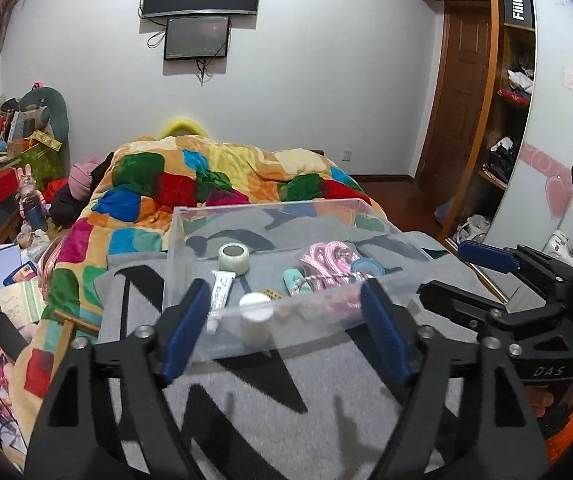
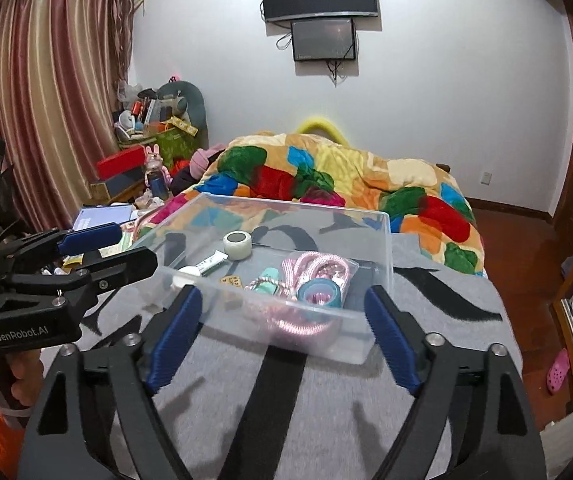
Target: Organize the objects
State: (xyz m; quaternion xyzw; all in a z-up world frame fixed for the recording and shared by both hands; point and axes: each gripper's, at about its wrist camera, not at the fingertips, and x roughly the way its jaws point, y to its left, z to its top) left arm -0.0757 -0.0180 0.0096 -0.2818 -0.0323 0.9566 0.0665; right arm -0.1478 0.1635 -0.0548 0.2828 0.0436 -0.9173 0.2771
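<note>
A clear plastic box (image 1: pixel 182 240) (image 2: pixel 386 256) stands on a grey blanket with black stripes. Inside lie a roll of clear tape (image 1: pixel 233 256) (image 2: pixel 237 245), a white tube (image 1: pixel 221 285) (image 2: pixel 212 263), a white-capped bottle (image 1: pixel 255 316) (image 2: pixel 187 273), a pink cord (image 1: pixel 326 262) (image 2: pixel 310 266), a mint case (image 1: pixel 297 282) (image 2: pixel 267 285) and a blue tape ring (image 1: pixel 368 267) (image 2: pixel 320 293). My left gripper (image 1: pixel 286 328) is open and empty just in front of the box. My right gripper (image 2: pixel 284 332) is open and empty at the box's near side.
The grey blanket (image 1: pixel 286 400) (image 2: pixel 326 408) covers the bed's near end; a colourful quilt (image 1: pixel 206 184) (image 2: pixel 326 176) lies behind the box. Clutter fills the floor at left (image 1: pixel 2 280). A wardrobe (image 1: pixel 506 100) stands at right. Each gripper shows in the other's view (image 1: pixel 506 292) (image 2: pixel 66 264).
</note>
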